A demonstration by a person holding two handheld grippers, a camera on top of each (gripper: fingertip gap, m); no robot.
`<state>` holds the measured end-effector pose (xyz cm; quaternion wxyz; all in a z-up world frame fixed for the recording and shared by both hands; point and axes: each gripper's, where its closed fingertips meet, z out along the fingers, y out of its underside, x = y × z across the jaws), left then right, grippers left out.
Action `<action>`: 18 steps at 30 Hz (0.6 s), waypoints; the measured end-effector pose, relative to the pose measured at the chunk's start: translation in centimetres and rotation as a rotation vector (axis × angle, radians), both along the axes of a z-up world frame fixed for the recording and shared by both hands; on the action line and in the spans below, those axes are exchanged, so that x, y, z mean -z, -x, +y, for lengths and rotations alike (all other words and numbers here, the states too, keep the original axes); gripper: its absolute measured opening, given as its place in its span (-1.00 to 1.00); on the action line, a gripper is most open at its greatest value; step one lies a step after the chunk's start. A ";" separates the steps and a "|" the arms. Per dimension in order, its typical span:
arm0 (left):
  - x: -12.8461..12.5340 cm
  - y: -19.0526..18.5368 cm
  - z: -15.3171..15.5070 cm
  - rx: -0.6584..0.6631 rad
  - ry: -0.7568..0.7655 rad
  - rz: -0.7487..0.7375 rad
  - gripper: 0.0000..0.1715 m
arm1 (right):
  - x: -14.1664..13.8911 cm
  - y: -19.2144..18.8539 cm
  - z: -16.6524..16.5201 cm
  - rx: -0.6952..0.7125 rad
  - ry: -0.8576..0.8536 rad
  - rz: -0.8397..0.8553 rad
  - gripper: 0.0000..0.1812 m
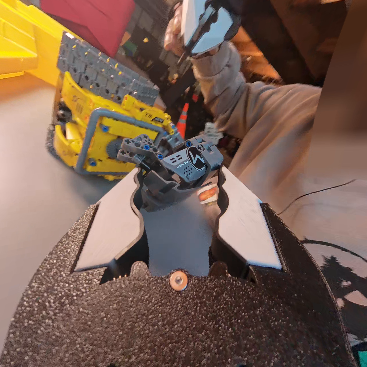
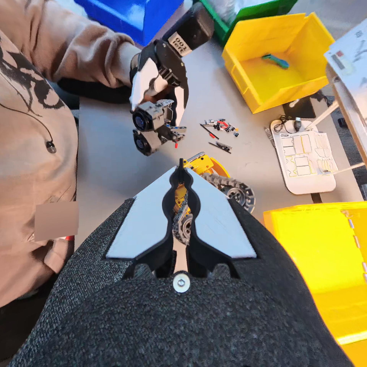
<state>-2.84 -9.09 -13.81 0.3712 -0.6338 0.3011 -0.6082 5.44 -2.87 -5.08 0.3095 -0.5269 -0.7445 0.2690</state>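
My left gripper [image 1: 179, 172] is shut on a grey motor block assembly [image 1: 184, 160] with dark beams and blue pins, held above the grey table [image 1: 25, 158]. The right wrist view shows that gripper [image 2: 156, 111] holding the assembly [image 2: 151, 127], which has two round black ends. My right gripper [image 2: 181, 168] is shut on a thin black pin [image 2: 181, 170], above a yellow tracked vehicle [image 2: 228, 186]. In the left wrist view the vehicle [image 1: 111, 127] lies just behind the assembly, and the right gripper [image 1: 188, 52] with its pin [image 1: 181, 58] hovers farther off.
Loose small parts [image 2: 220, 127] lie mid-table. A yellow bin [image 2: 278, 65] holding a teal piece stands at the back, with blue [image 2: 129, 14] and green [image 2: 238, 15] bins beside it. Another yellow bin [image 2: 317, 268] is at the right. A white tray [image 2: 309, 184] carries a sticker sheet. Spacing between my two grippers at the tips: around 15 cm.
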 end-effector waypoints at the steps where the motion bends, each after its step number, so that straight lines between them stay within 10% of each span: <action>1: 1.0 0.1 0.5 -0.033 -0.013 0.077 -0.13 | 0.1 -0.4 0.1 0.015 0.016 0.038 -0.97; 6: 7.5 0.9 1.4 -0.089 -0.070 0.494 -0.14 | 0.8 -1.1 -0.3 0.021 0.120 0.212 -0.96; 18: 4.9 3.1 2.4 -0.191 -0.099 0.402 -0.05 | 2.3 0.8 -1.0 -0.057 0.187 0.318 -0.95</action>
